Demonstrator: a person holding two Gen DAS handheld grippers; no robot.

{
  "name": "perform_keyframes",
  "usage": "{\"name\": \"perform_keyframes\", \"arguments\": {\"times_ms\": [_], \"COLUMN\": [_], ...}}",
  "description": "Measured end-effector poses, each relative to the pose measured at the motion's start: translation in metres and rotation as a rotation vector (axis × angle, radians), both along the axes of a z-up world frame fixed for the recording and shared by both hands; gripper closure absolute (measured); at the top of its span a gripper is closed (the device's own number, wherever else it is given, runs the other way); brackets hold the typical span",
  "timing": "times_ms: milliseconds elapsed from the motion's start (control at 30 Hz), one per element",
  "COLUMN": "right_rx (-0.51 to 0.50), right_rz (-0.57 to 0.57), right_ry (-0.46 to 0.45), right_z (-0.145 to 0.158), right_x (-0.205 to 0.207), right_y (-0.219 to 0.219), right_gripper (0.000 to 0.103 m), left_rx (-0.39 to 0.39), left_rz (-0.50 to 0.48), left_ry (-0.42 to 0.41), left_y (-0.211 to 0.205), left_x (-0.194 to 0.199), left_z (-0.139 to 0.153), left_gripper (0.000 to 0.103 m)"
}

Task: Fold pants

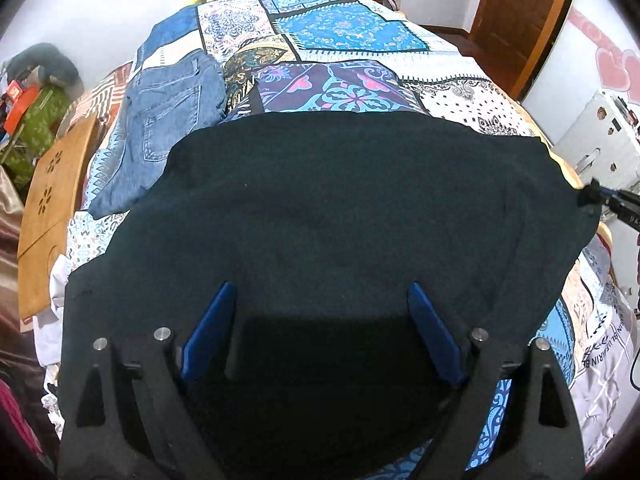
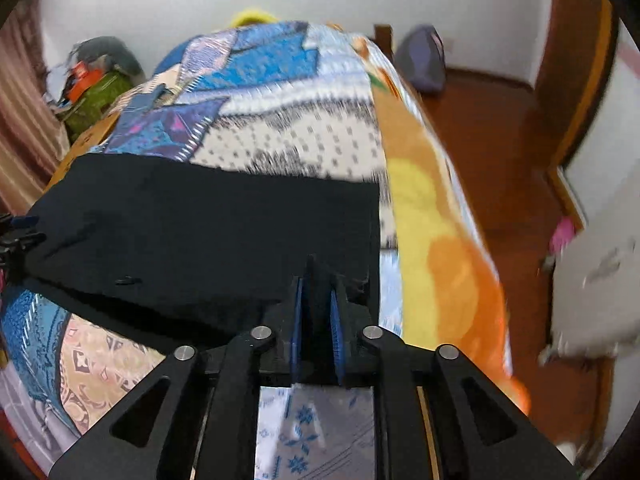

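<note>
Lying spread across the near part of the bed [image 1: 440, 92], over a patchwork bedspread [image 1: 340, 32] — dark pants [image 1: 340, 208], flat and wide in the left wrist view, near edge under the left claw [image 1: 320, 304]. Left claw spread wide, blue pads [image 1: 208, 332] well apart, nothing between them, dark cloth directly beneath. Right claw [image 2: 318, 312] pressed nearly together, pinching the pants at their near right corner, a fold of black fabric standing up between the blue pads [image 2: 297, 320]. Seen also at the far right of the left view, as a small dark tip at the pants' edge.

Beside the pants on the left, partly tucked under their far left corner — blue jeans [image 1: 168, 120], back pocket up, lying on the bedspread. Left of the bed, a wooden board [image 1: 52, 208] with flower-shaped cut-outs; beyond it, a heap of green, grey and orange stuff [image 1: 36, 96] against the wall, too jumbled to name. White cloth bunched by the bed's left edge. Along the bed's right side in the right wrist view, an orange and yellow blanket [image 2: 436, 240] hanging toward the wooden floor [image 2: 500, 152]; much blurred there. Farther back, a grey-purple bag [image 2: 424, 60] on the floor by the wall, and a brown wooden door frame [image 1: 524, 20]. White box-like unit [image 1: 600, 136] at the right, details unclear.
</note>
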State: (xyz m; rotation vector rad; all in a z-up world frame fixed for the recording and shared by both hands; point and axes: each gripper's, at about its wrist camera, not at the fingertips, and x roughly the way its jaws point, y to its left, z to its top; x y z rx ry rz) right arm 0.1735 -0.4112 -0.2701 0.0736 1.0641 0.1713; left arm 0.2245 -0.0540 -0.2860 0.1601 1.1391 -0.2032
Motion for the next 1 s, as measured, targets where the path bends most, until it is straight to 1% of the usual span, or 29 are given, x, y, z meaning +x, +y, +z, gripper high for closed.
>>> {"name": "perform_keyframes", "arguments": {"times_ms": [33, 100, 133, 200, 267, 333, 400, 433, 500, 567, 700, 800, 867, 900, 967, 1000], "right_rx": [-0.014, -0.052, -0.047, -0.006, 0.023, 0.030, 0.034, 0.042, 0.051, 0.062, 0.085, 0.103, 0.106, 0.105, 0.092, 0.082], "right_rz": [-0.016, -0.059, -0.063, -0.066, -0.058, -0.021, 0.025, 0.063, 0.122, 0.199, 0.328, 0.421, 0.494, 0.516, 0.571, 0.594], "right_ry": [0.014, 0.029, 0.024, 0.004, -0.034, -0.076, -0.112, -0.136, -0.166, -0.198, -0.212, -0.197, -0.178, -0.171, -0.143, -0.122], "right_z": [-0.001, 0.003, 0.007, 0.020, 0.037, 0.054, 0.067, 0.076, 0.084, 0.092, 0.091, 0.083, 0.071, 0.068, 0.056, 0.049], "right_x": [-0.002, -0.001, 0.000, 0.001, 0.006, 0.014, 0.024, 0.030, 0.039, 0.051, 0.076, 0.093, 0.106, 0.109, 0.120, 0.126], "right_y": [-0.002, -0.007, -0.008, -0.008, 0.000, 0.019, 0.042, 0.059, 0.087, 0.122, 0.185, 0.232, 0.270, 0.279, 0.308, 0.322], "right_gripper": [0.075, 0.069, 0.069, 0.068, 0.067, 0.066, 0.066, 0.065, 0.062, 0.060, 0.056, 0.055, 0.055, 0.054, 0.054, 0.054], "left_rx": [0.000, -0.003, -0.009, -0.011, -0.017, -0.017, -0.017, -0.013, 0.001, 0.000, -0.003, -0.014, -0.028, -0.048, -0.080, -0.085], "left_rz": [-0.001, -0.003, -0.002, 0.005, 0.026, 0.052, 0.092, 0.112, 0.179, 0.231, 0.322, 0.382, 0.406, 0.414, 0.406, 0.406], "left_ry": [-0.002, -0.009, -0.029, -0.072, -0.137, -0.181, -0.219, -0.228, -0.246, -0.242, -0.199, -0.136, -0.092, -0.060, -0.014, 0.004], "left_y": [0.000, 0.001, 0.003, 0.009, 0.024, 0.041, 0.069, 0.080, 0.115, 0.145, 0.205, 0.246, 0.263, 0.271, 0.280, 0.282], "left_x": [-0.001, -0.001, -0.003, -0.005, -0.007, -0.007, -0.004, -0.002, 0.002, 0.006, 0.015, 0.024, 0.029, 0.033, 0.038, 0.040], "left_z": [0.001, 0.005, 0.010, 0.022, 0.041, 0.056, 0.071, 0.075, 0.084, 0.085, 0.075, 0.052, 0.035, 0.024, 0.004, -0.005], "left_gripper": [0.014, 0.014, 0.014, 0.014, 0.014, 0.014, 0.014, 0.014, 0.014, 0.014, 0.014, 0.014, 0.014, 0.017, 0.019, 0.020]}}
